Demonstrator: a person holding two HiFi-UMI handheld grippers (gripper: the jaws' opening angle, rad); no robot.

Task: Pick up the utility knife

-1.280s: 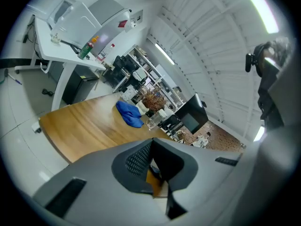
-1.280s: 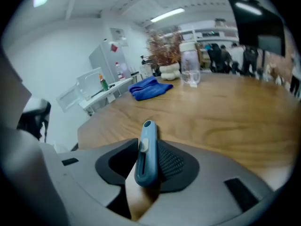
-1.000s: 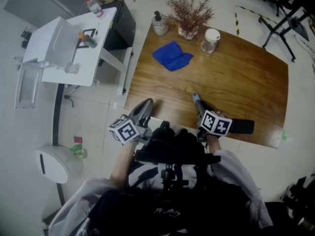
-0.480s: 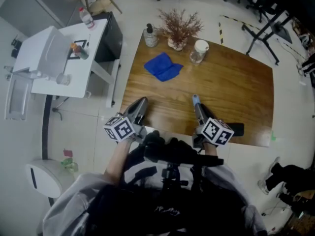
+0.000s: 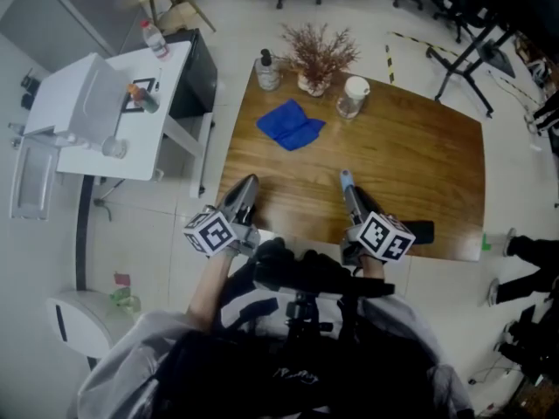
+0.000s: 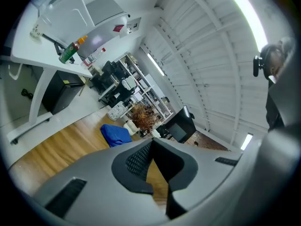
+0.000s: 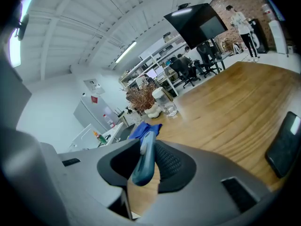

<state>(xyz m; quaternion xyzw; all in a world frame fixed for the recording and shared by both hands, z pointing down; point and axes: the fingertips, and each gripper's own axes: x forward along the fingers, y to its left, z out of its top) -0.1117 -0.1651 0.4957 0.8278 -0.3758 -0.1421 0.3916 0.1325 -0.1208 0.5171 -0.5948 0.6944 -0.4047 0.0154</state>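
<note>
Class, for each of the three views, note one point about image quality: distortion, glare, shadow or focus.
Head view: mild wide-angle bend, even light, no hard shadows on the wooden table. Left gripper view: heavy fisheye with black corners; the ceiling light strip burns out to white. Right gripper view: same fisheye curve; the utility knife near the lens looks soft, the hanging screen crisper.

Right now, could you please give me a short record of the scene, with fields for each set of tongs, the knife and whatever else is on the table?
left tongs: shut, nothing between them, over the table's near left corner
right tongs: shut on the utility knife
utility knife: blue-grey, one end sticking out past the tongs
table: wooden
far side of table: blue cloth, pump bottle, dried plant, lidded jar
near right edge: black phone
</note>
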